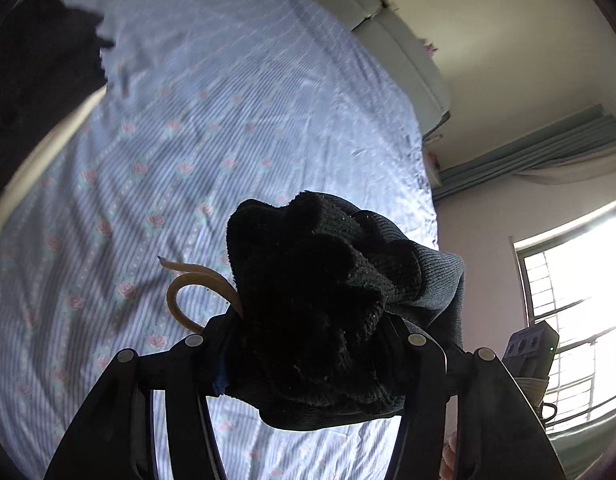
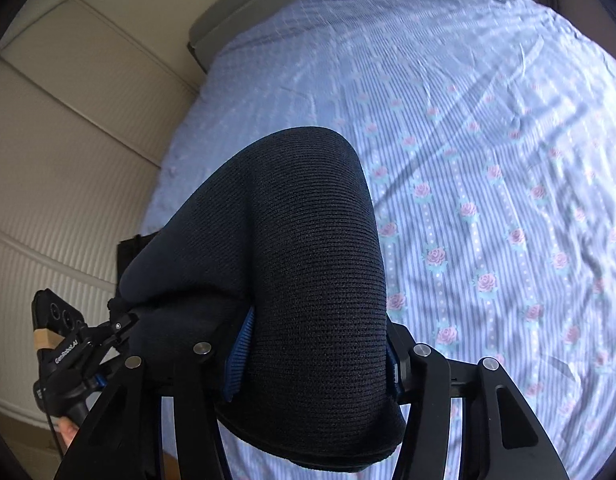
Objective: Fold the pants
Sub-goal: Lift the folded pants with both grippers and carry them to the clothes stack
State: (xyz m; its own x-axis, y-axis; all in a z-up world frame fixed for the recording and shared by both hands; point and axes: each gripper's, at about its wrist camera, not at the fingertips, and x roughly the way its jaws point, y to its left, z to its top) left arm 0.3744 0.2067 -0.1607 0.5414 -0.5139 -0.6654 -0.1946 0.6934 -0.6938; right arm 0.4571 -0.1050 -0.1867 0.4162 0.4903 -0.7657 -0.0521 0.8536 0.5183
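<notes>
**Dark knit pants gripped at both ends above a flowered bed**

While both claws clamp bunched fabric, the pants (image 2: 308,280) hang clear of the bed, filling the near centre of each wrist view. Nearest the right camera, the right gripper (image 2: 314,364) holds a thick, rounded fold of black ribbed knit; its blue pads (image 2: 240,352) press the cloth from both sides, jaws at a middling width and packed full. At 8 o'clock in that view, the other handheld device shows with a fingertip beneath it.

Nearest the left camera, the left gripper (image 1: 308,356) bites a crumpled wad of the same pants (image 1: 316,300), likewise at a middling width with cloth filling the gap. A tan drawstring (image 1: 188,284) loops out of the bunch toward 9 o'clock. From the wad, a grey-lit stretch of knit runs off toward 3 o'clock, where the right-hand device (image 1: 532,352) appears against a bright window (image 1: 580,300).

Beyond the cloth, the bedsheet (image 2: 488,200), pale blue stripes with pink roses, spreads wrinkled across both views, blurred in places. At 10 o'clock in the left view, a dark mass (image 1: 36,80) lies at the sheet's edge; what it is cannot be told. Farthest off, a grey padded headboard (image 1: 404,52) stands at 1 o'clock, with a curtain (image 1: 548,148) toward 2 o'clock, and white panelled doors (image 2: 68,140) run along 9 o'clock in the right view.
</notes>
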